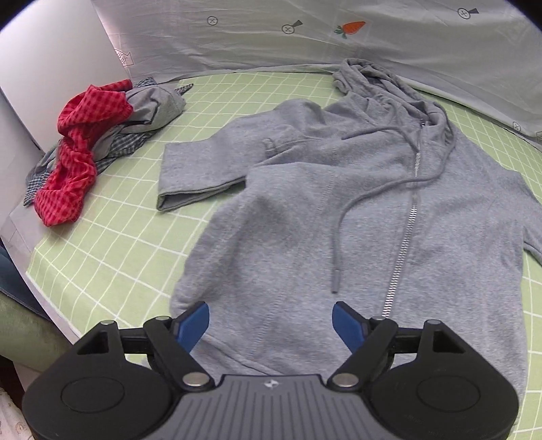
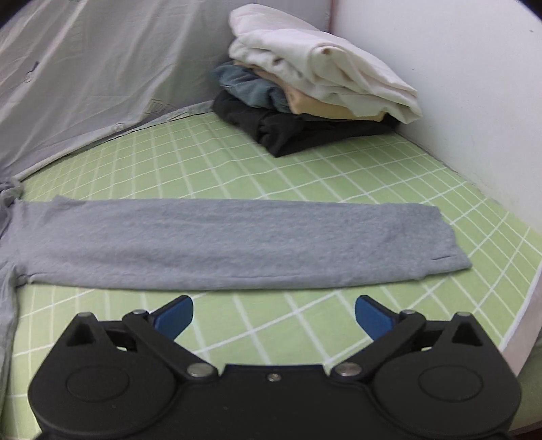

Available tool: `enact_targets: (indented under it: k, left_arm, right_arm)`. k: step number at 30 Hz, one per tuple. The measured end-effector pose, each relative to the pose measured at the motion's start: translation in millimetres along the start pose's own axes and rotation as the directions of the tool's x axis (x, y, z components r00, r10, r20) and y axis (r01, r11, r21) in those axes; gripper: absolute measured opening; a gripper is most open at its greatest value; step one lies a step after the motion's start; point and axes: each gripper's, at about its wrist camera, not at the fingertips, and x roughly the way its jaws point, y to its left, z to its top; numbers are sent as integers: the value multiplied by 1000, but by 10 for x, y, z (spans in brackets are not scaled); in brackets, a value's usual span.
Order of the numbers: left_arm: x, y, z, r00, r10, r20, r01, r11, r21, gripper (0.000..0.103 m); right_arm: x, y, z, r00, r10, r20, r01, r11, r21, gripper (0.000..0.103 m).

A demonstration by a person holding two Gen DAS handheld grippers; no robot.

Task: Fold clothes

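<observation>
Hoodie (image 1: 355,203) beneath left hand-held gripper (image 1: 271,321)

Both wrist views downward, sharing hoodie (image 1: 355,203)

No readable words or numbers, only an orange carrot print (image 1: 352,27) and small circled-cross marks (image 1: 212,21) on the pale grey fabric sheet (image 1: 271,37), outlined crown-like stamp (image 1: 124,58) illegible

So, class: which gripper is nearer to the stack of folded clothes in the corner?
Right. The right gripper faces the stack of folded clothes across the hoodie's outstretched sleeve. The left gripper hangs over the hoodie's body, with the stack outside its view.
</observation>
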Motion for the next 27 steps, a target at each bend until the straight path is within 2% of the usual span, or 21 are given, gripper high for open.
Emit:
enact_targets:
  k: [3,6,10,13,16,17,19,22,24,25,26,27]
  left_arm:
    - [100,332,14,1000,-22,-2,22,1000,11,83]
    - [211,595,41,996,-86,1,86,995,43,83]
    - [384,767,84,975,-219,-32,222,970,103,82]
    - [516,814,92,940,-334,-67,341,926,164,80]
    - [632,816,84,895,-434,-106,446,871,206,72]
    - [649,798,70,887,-448,-114,462,859,219,69]
    - [669,765,38,879,-462,-120,477,845,241,67]
    - [674,766,9,877,-465,-121,480,849,221,48]
    - [672,800,3,868,-482,-121,496,854,155,24]
    - [670,815,-5,861,-494,-123,507,854,116,21]
    - [655,819,-21,859,-496,-125,507,858,82,17]
    - [615,819,-40,861,-492,-133,502,863,55,15]
  right_arm:
    - [-171,573,-124,993,115,-21,-117,990,-75,103]
    - [-359,1137,-294,974,221,-53,-226,961,-157,103]
    - [-605,1784,-585,942,321,-95,-335,901,-277,103]
    - [-691,2127,-782,942,308,-135,-335,889,-312,103]
    - [-656,2262,-898,955,237,-178,-281,917,-283,102]
    - [-646,2289,-929,958,215,-190,-262,927,-268,101]
    - [-668,2255,-956,957,216,-195,-256,942,-216,98]
    - [-687,2184,-995,951,224,-212,-261,950,-170,95]
    - [-703,2147,-1027,942,253,-219,-290,943,-160,87]
    - [-713,2131,-1041,937,268,-222,-306,939,-159,83]
    - [-732,2130,-1042,930,293,-224,-333,927,-172,68]
    - [-747,2114,-1033,916,326,-235,-370,912,-176,36]
